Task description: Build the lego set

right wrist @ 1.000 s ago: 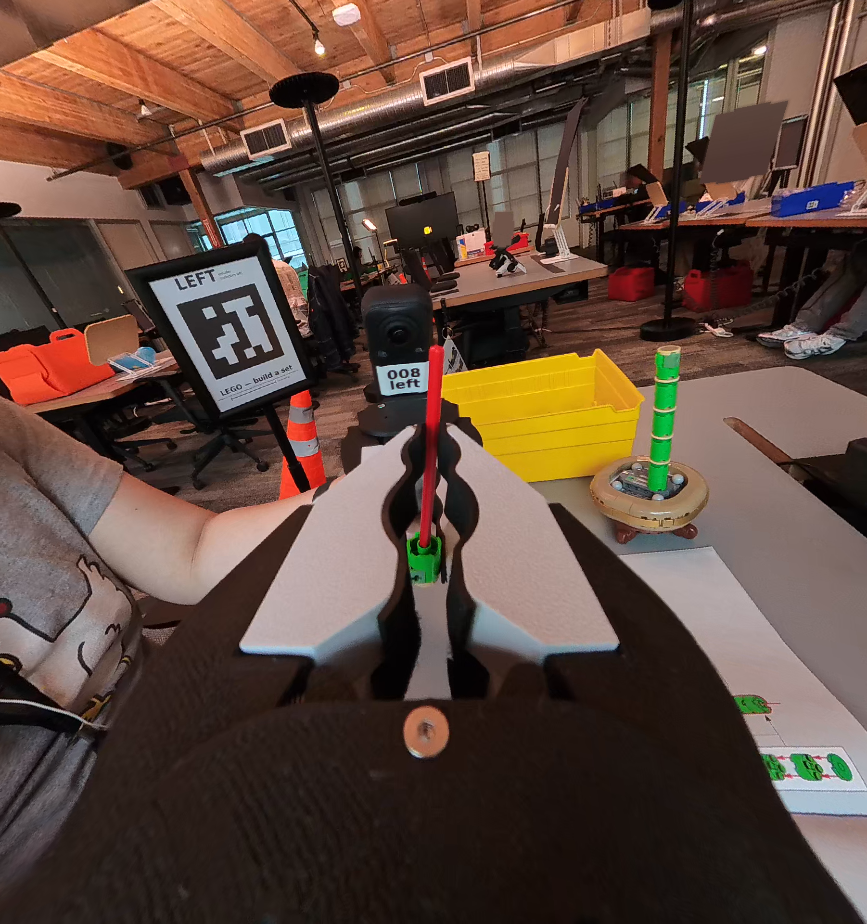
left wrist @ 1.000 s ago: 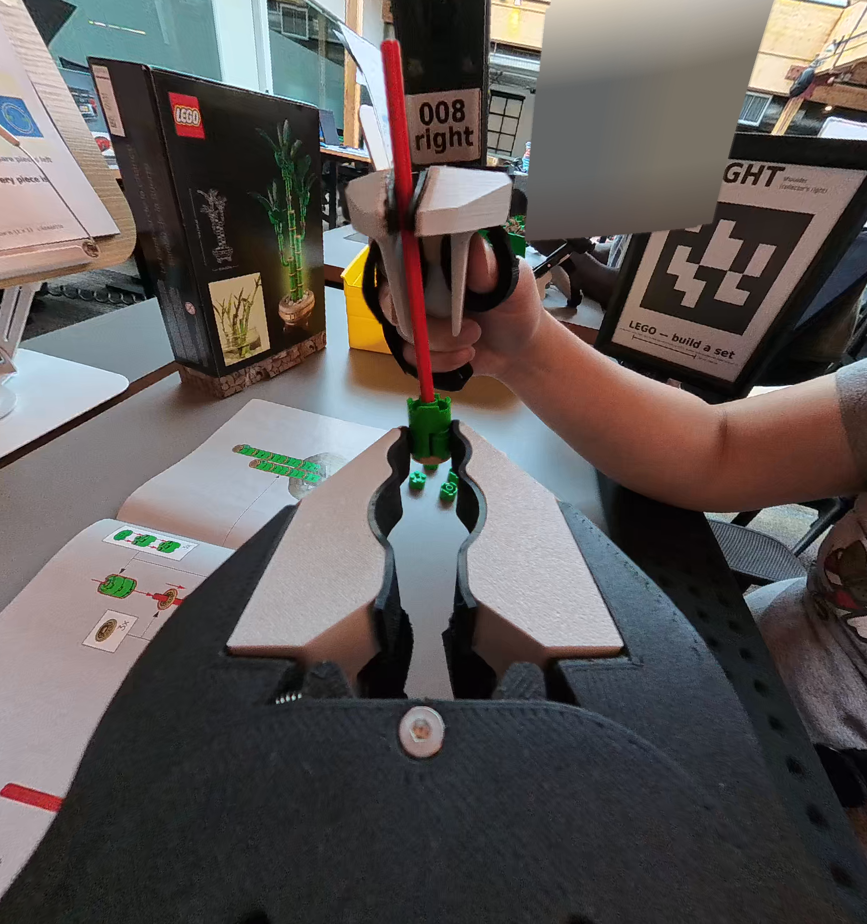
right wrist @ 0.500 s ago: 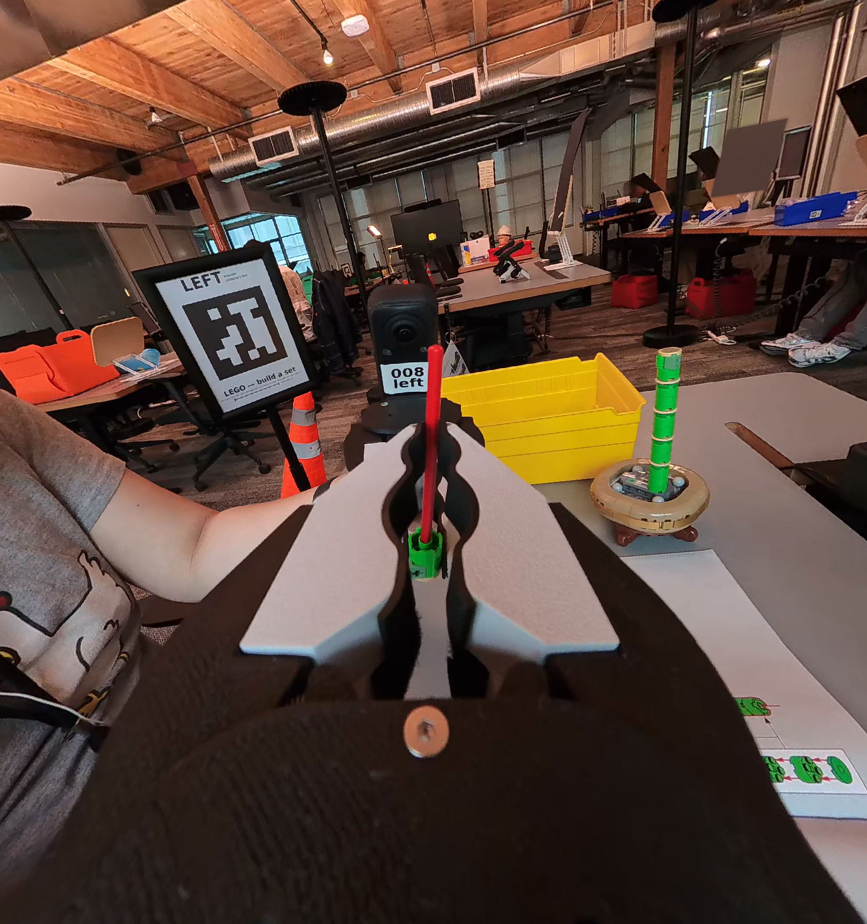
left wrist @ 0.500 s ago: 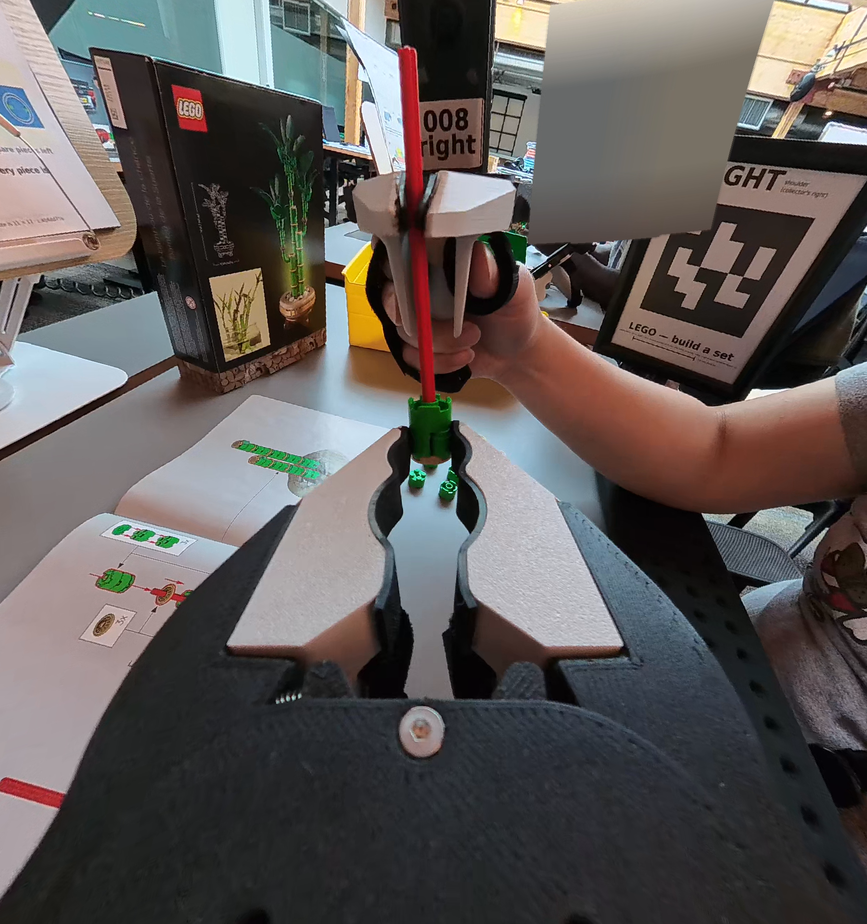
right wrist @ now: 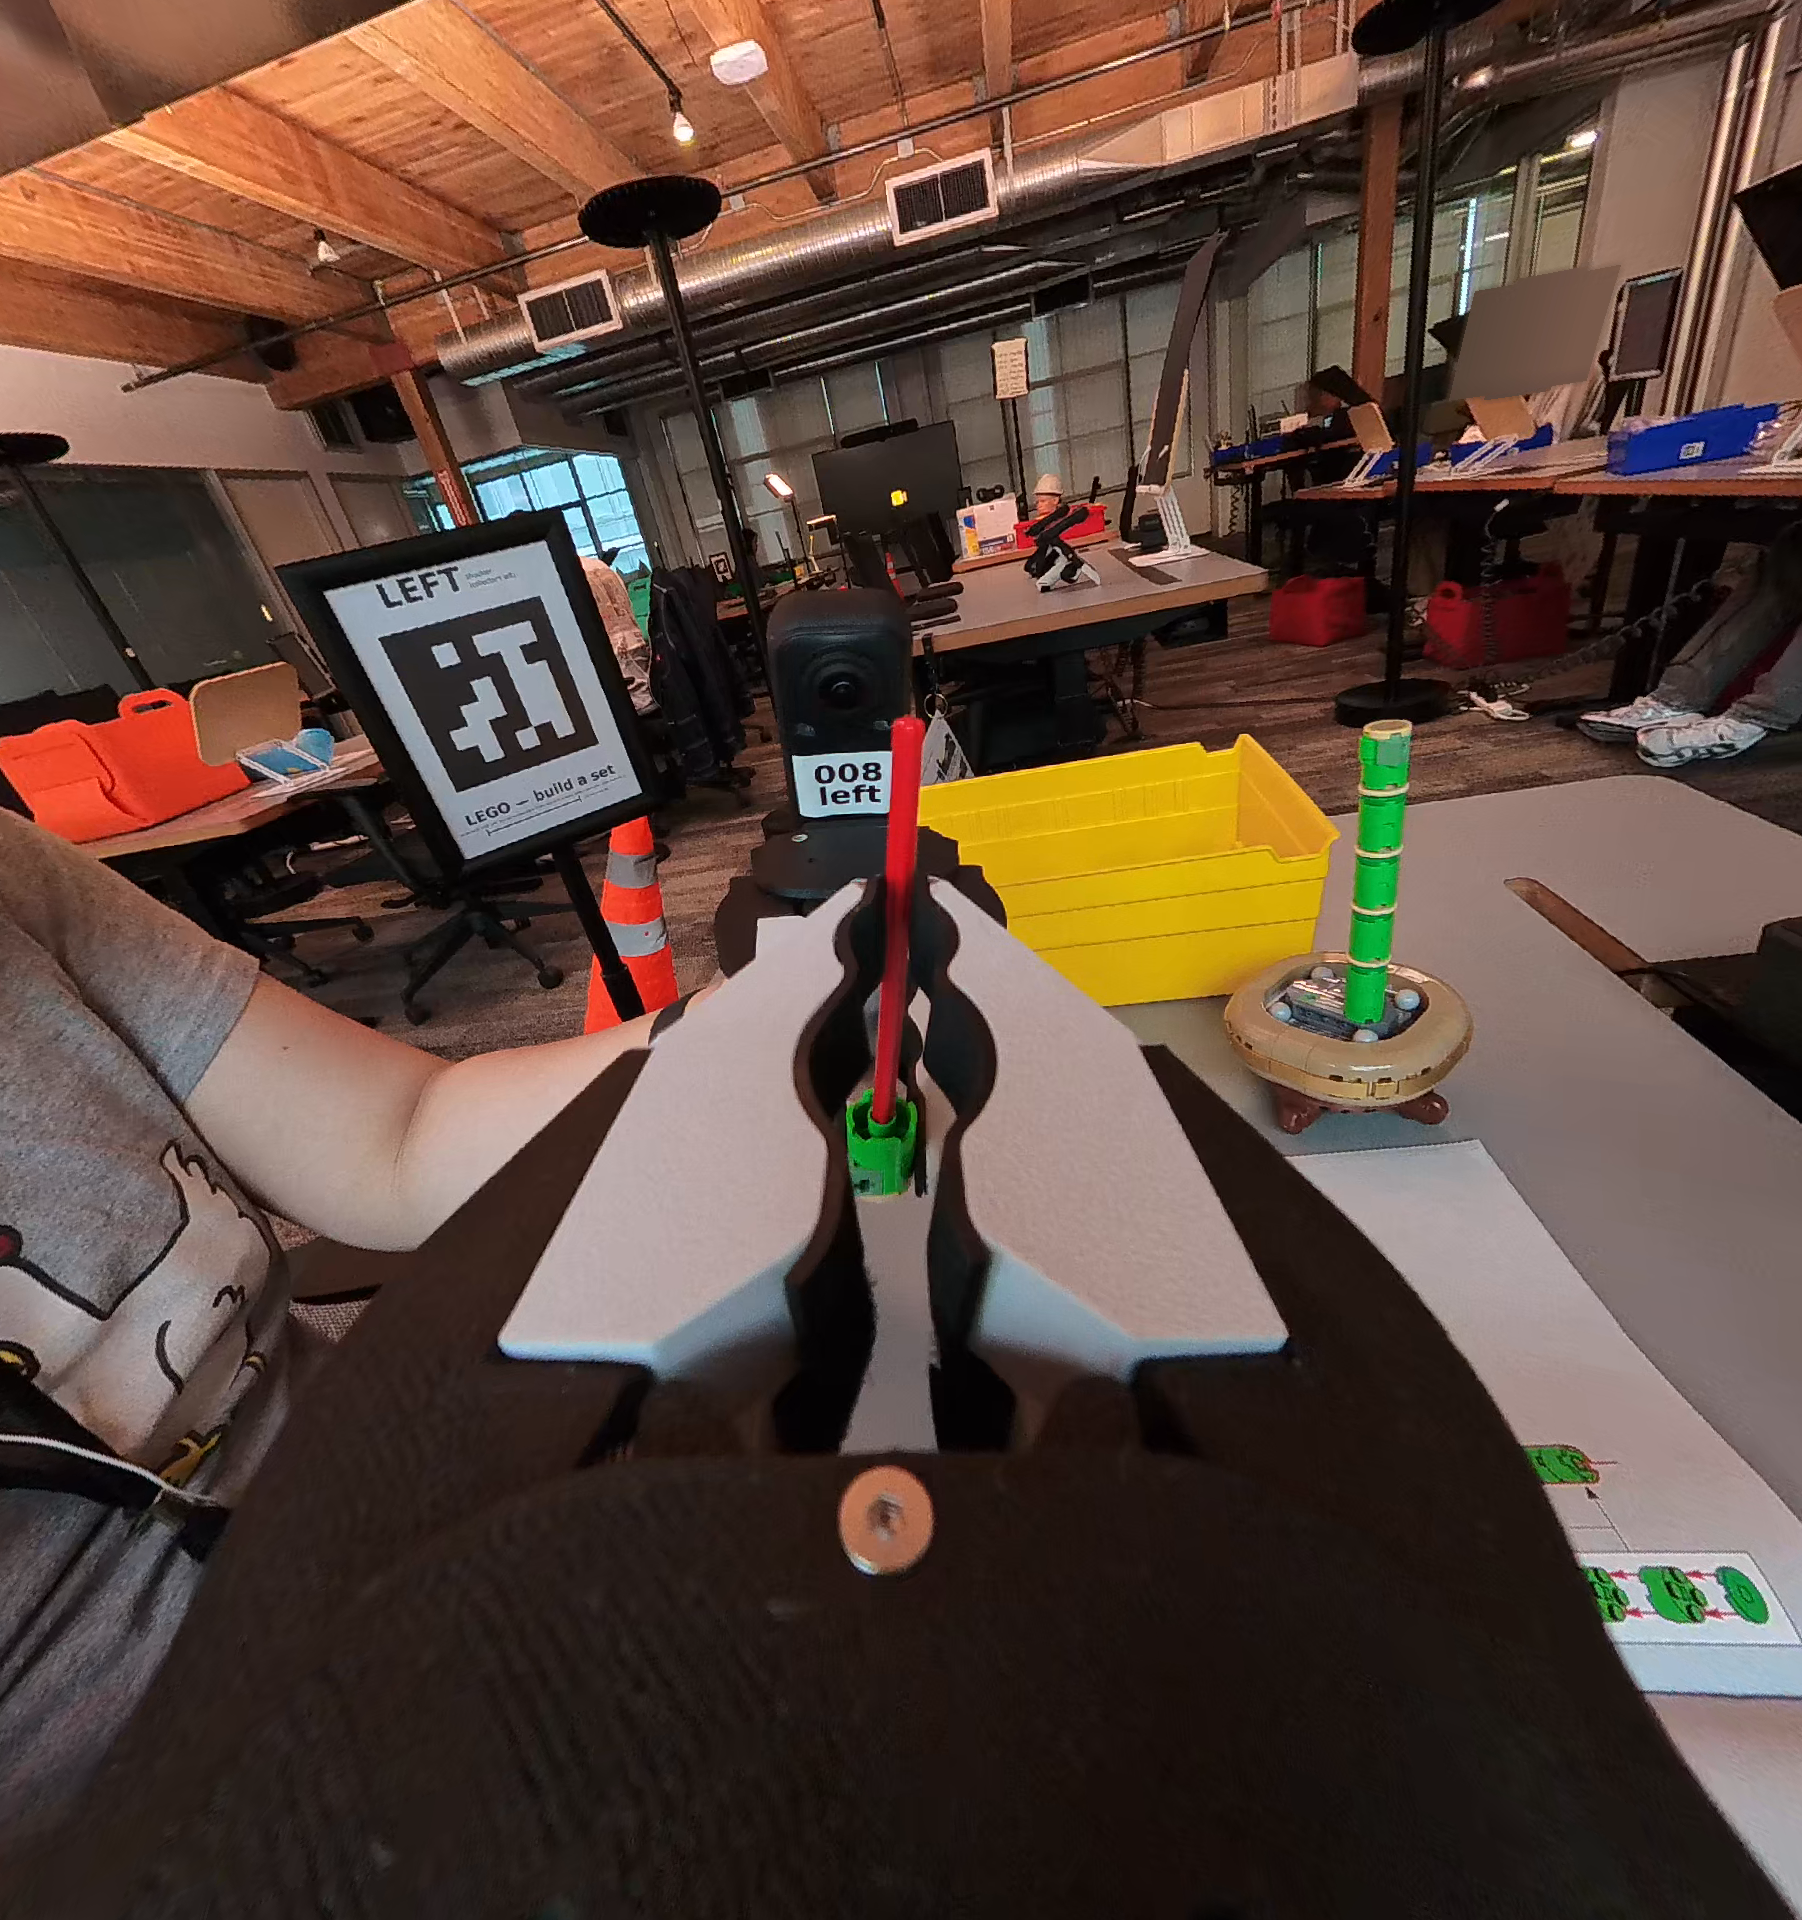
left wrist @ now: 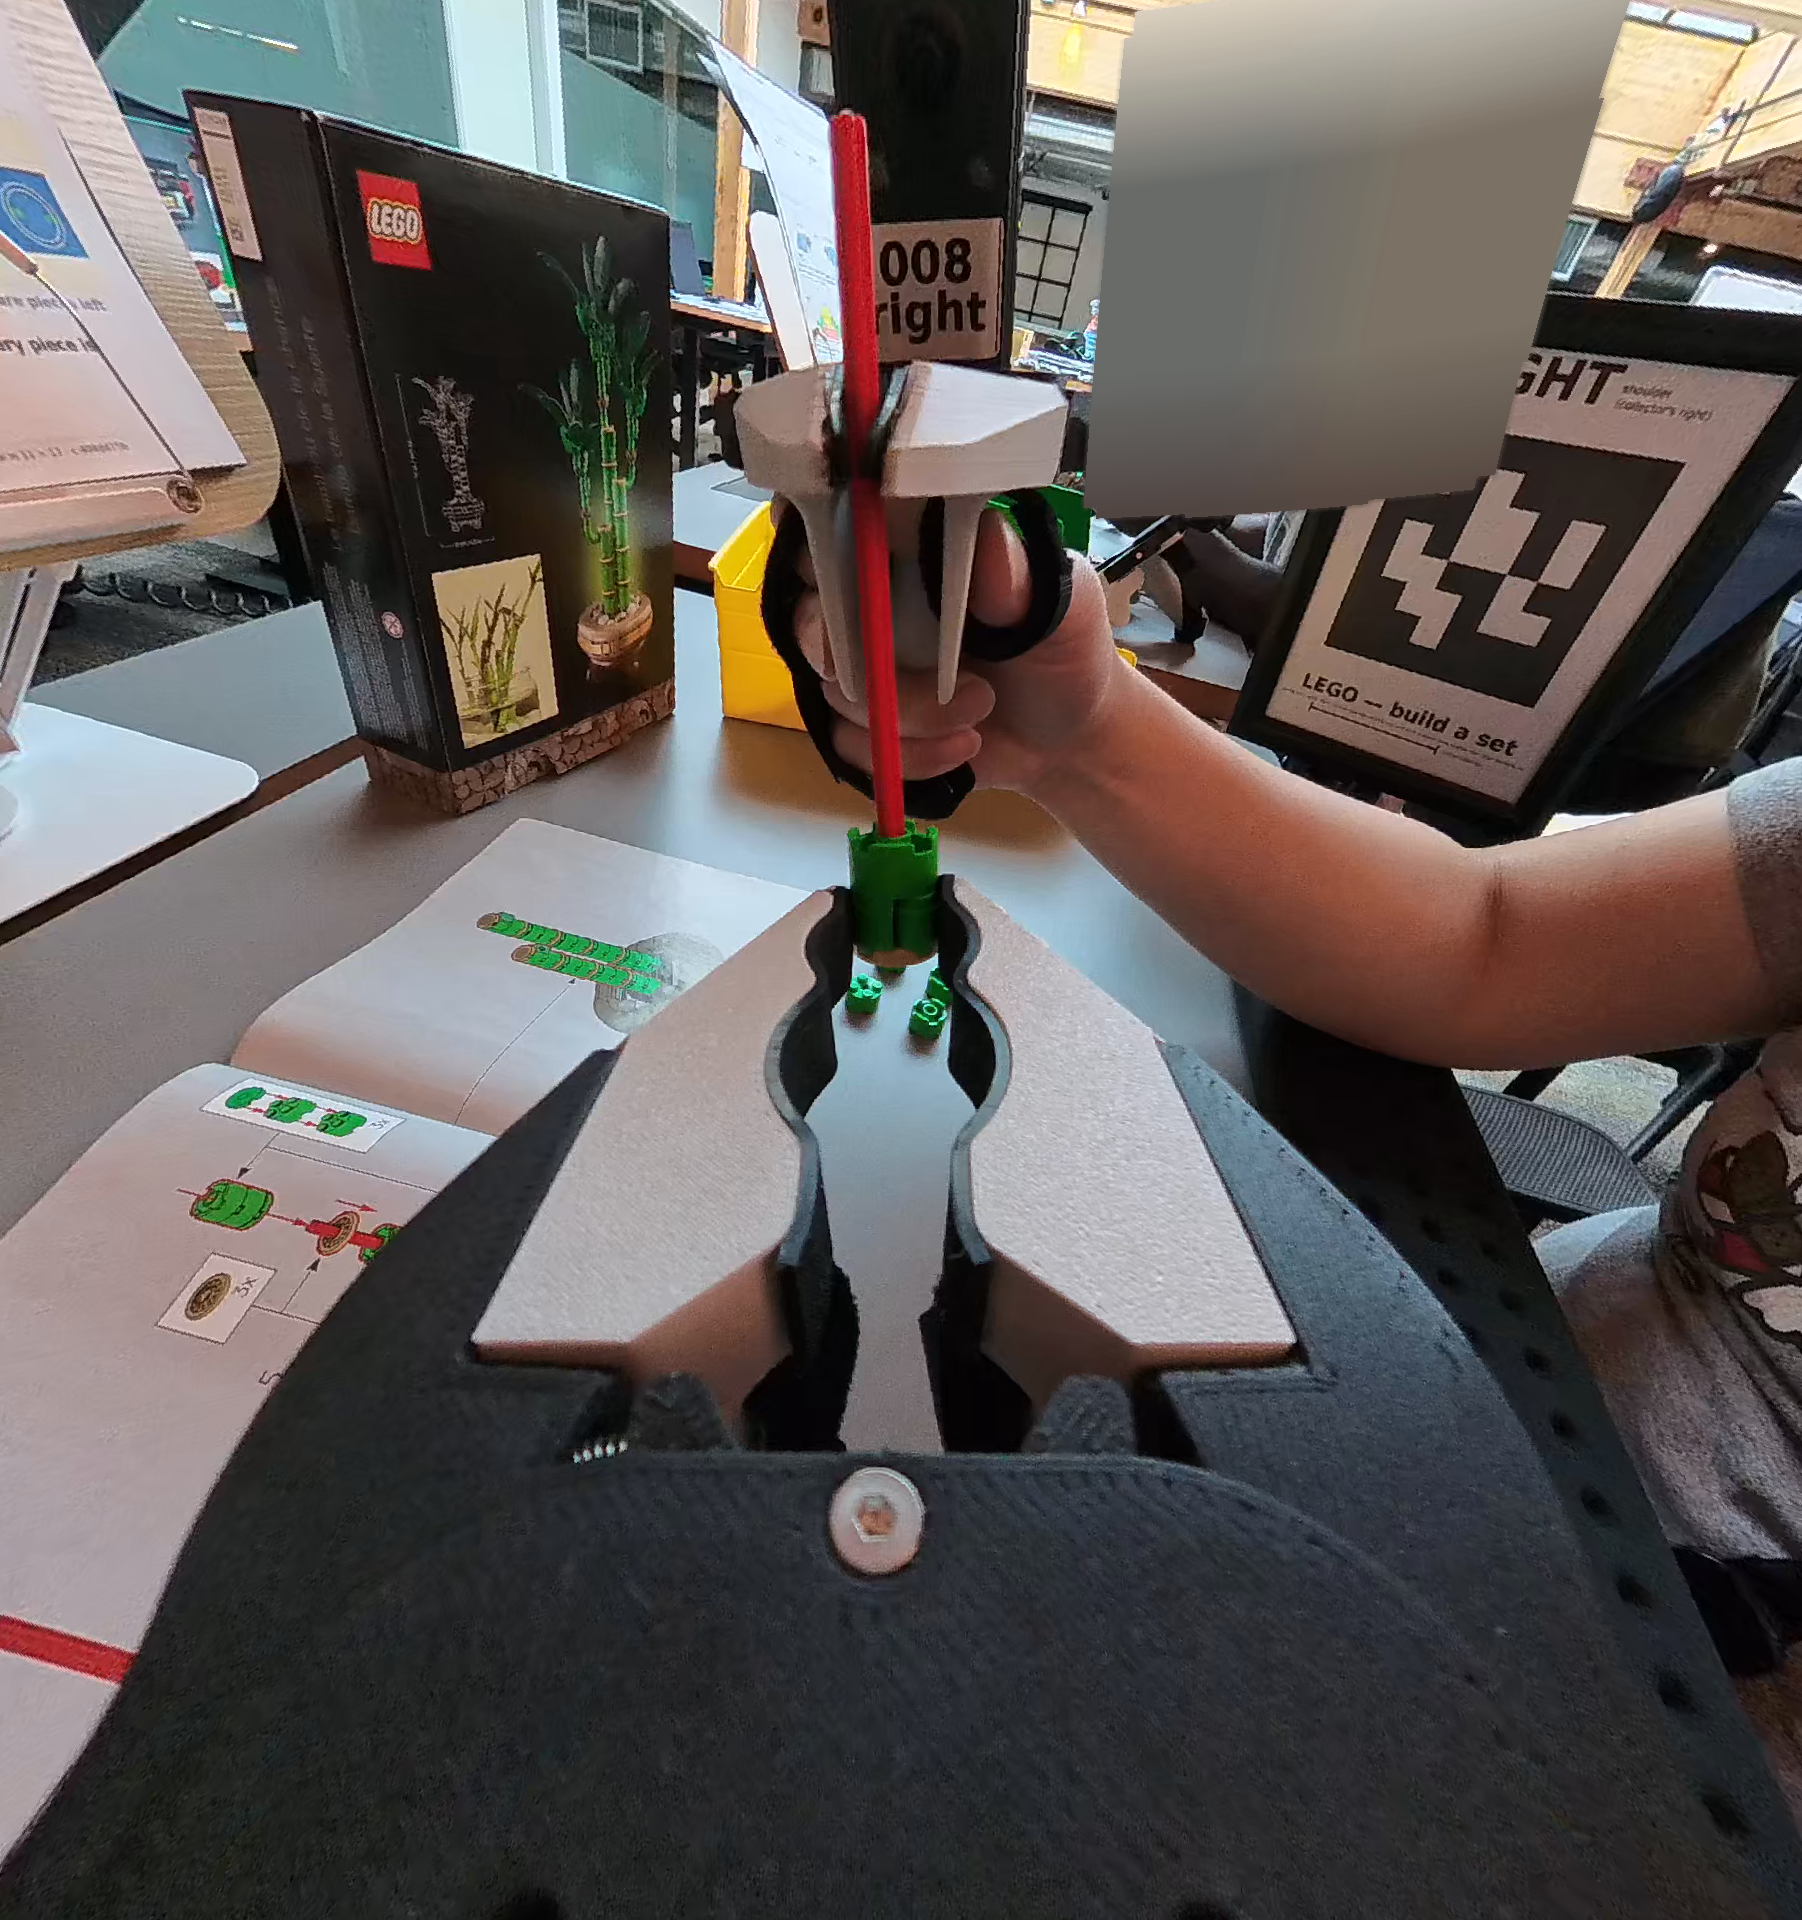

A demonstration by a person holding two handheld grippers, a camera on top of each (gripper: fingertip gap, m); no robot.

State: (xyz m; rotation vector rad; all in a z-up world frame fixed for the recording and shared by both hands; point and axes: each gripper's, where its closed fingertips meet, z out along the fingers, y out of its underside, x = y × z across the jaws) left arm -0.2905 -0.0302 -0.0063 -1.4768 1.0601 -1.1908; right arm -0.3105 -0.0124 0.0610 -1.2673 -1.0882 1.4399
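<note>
The left hand-held gripper [left wrist: 892, 920] is nearly closed, its tips pinching a green round piece [left wrist: 891, 883] with a tan base, held up above the worktop [left wrist: 201, 966]. A red rod [left wrist: 866, 488] rises from the top of that green piece and passes between the tips of the right hand-held gripper [left wrist: 861, 436], which are drawn tight on the rod about halfway up it; a hand [left wrist: 990, 675] grips that tool from behind.

Going left to right in the left wrist view: a white stand [left wrist: 3, 727] with a printed sheet at the far left, the open instruction booklet [left wrist: 440, 1018] lying near on the worktop, a dark set box [left wrist: 481, 468] standing upright beyond it, two small green pieces [left wrist: 892, 1008] lying loose on the worktop below the gripped piece, and a framed marker sign [left wrist: 1499, 582] at the far right.

In the right wrist view, a yellow bin [right wrist: 1136, 862] sits on the far side of the worktop. Right of it stands a tan round pot [right wrist: 1349, 1049] on dark feet, with a green stalk [right wrist: 1380, 862] upright in it. A booklet page lies near right.
</note>
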